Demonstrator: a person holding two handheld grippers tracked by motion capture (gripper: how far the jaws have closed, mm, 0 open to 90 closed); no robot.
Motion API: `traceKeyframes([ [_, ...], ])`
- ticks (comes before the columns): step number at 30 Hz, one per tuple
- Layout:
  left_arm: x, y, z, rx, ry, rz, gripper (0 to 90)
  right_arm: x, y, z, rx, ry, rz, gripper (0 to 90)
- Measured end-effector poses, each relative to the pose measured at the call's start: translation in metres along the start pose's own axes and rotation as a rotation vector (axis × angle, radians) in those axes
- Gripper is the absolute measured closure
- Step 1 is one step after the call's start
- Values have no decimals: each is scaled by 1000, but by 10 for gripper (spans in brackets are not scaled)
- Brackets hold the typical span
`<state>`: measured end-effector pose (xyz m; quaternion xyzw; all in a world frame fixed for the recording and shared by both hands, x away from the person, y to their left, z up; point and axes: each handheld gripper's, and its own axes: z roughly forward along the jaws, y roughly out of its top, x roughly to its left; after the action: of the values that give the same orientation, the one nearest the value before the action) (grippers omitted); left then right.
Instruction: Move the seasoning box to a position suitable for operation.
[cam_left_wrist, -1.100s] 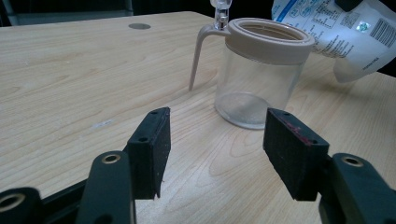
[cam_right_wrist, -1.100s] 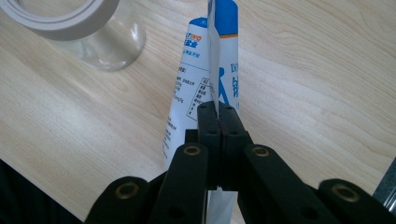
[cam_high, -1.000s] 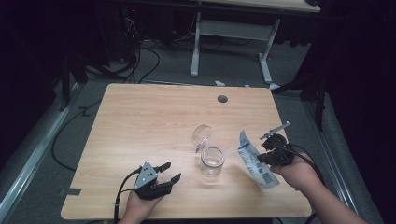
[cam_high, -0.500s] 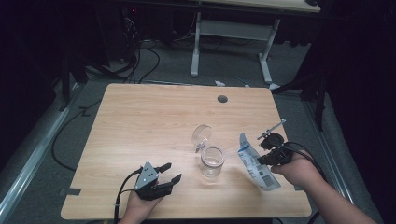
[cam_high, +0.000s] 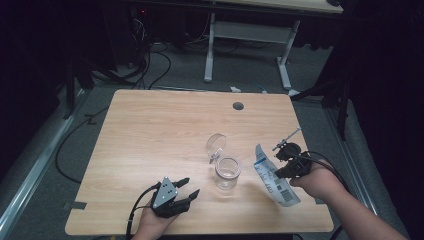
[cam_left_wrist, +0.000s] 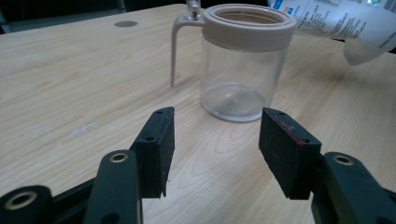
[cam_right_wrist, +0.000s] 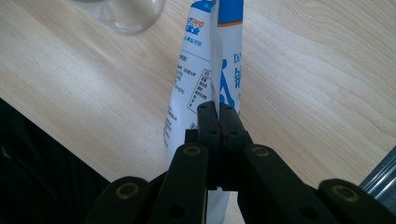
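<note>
**A soft pouch is pinched by the right gripper beside an open glass jar.**

The pouch (cam_high: 274, 176), white and blue, is clamped flat between the shut jaws of the right gripper (cam_right_wrist: 218, 122) near the table's right edge; it is judged light, limp and slick, so it is best gripped across a flat seam as now, since a looser pinch could let it slide. The jar (cam_high: 227, 173) stands upright just left of it, its hinged lid (cam_high: 216, 146) swung open on the far side; glass is judged rigid, smooth and breakable, best taken around the body below the beige collar (cam_left_wrist: 249, 25). The left gripper (cam_left_wrist: 215, 142), jaws wide with nothing between them and just narrowing, is aimed at the jar from the near left. Whether the pouch is already opened cannot be told. Bare tabletop (cam_high: 160, 125) is left on the far and left sides.
</note>
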<state>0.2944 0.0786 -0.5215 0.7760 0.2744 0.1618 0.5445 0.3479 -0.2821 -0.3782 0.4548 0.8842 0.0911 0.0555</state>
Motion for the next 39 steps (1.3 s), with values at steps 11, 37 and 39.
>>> traceKeyframes([
  [11,-29,18,24,19,-83,46,472,4,0,0,-11,0,2,900],
  [37,-65,48,62,-37,-196,67,488,10,9,-13,-51,9,-1,900],
  [39,-68,49,65,-41,-203,64,492,9,9,-15,-52,9,17,900],
])
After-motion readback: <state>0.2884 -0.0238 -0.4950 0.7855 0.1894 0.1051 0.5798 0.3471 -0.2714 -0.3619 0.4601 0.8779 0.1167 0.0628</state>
